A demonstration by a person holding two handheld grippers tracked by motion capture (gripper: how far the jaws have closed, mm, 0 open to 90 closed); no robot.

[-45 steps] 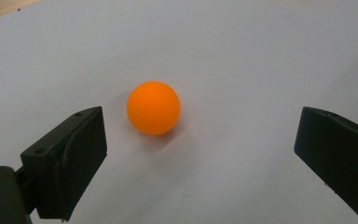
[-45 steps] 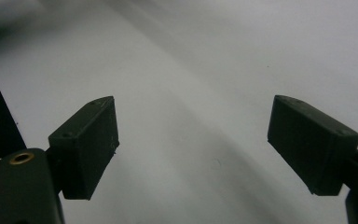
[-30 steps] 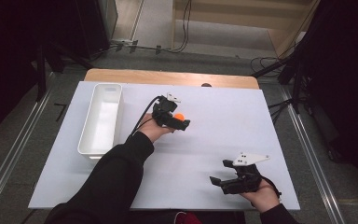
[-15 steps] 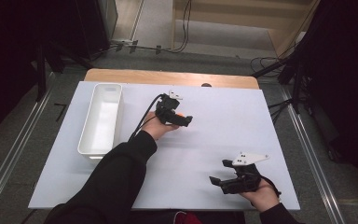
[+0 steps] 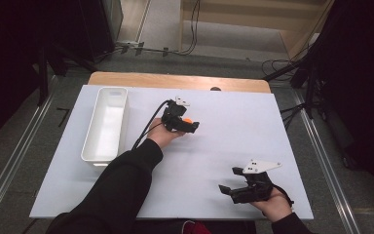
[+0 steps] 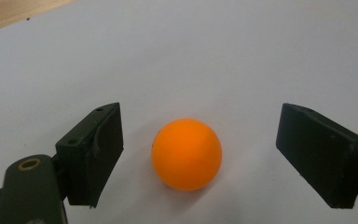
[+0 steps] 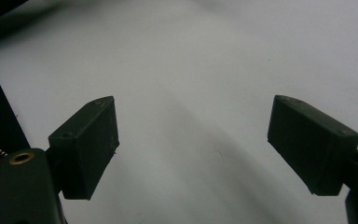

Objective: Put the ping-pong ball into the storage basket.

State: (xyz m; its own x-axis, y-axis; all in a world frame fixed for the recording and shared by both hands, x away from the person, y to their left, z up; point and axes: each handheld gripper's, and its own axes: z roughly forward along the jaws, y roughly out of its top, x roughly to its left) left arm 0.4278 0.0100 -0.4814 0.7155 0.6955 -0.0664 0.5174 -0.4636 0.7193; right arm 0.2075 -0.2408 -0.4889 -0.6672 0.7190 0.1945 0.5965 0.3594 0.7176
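One orange ball (image 6: 186, 154) is recorded on the table (image 5: 233, 146), between the spread jaws of the left tongs (image 6: 200, 158) and touched by neither, a placement judged suited to closing on it. The right tongs (image 7: 193, 149) are held open and empty, well apart. One white tray (image 5: 104, 124) is noted beyond the left tongs' outer side.

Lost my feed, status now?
Left gripper open, astride orange ball, untouched. Right gripper open, idle near the table edge. White bin far left, nothing blocking.
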